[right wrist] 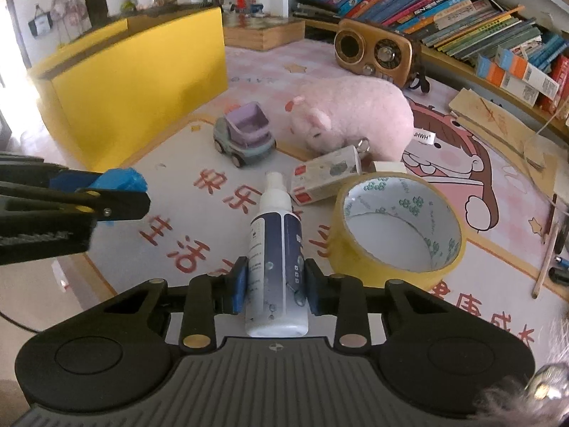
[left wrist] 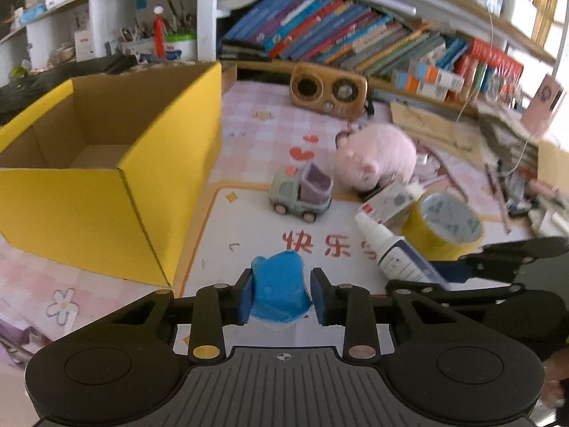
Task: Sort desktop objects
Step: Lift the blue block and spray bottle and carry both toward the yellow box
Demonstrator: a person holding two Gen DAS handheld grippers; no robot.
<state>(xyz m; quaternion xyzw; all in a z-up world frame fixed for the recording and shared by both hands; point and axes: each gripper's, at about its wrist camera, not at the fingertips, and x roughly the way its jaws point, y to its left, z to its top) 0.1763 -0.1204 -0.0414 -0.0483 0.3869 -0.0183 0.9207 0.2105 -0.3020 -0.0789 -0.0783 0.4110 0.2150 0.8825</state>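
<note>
My left gripper (left wrist: 281,293) has its jaws clamped on a soft, light blue wad (left wrist: 279,290); the yellow box (left wrist: 106,163) sits at ten o'clock. My right gripper (right wrist: 272,286) squeezes the stiff, slippery spray bottle (right wrist: 275,249) mid-body above the tabletop (right wrist: 185,220).

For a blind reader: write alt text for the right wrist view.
The right gripper grips a spray bottle above a cartoon mat. Ahead lie a tape roll, toy truck and pink plush pig; a yellow box stands left.
</note>
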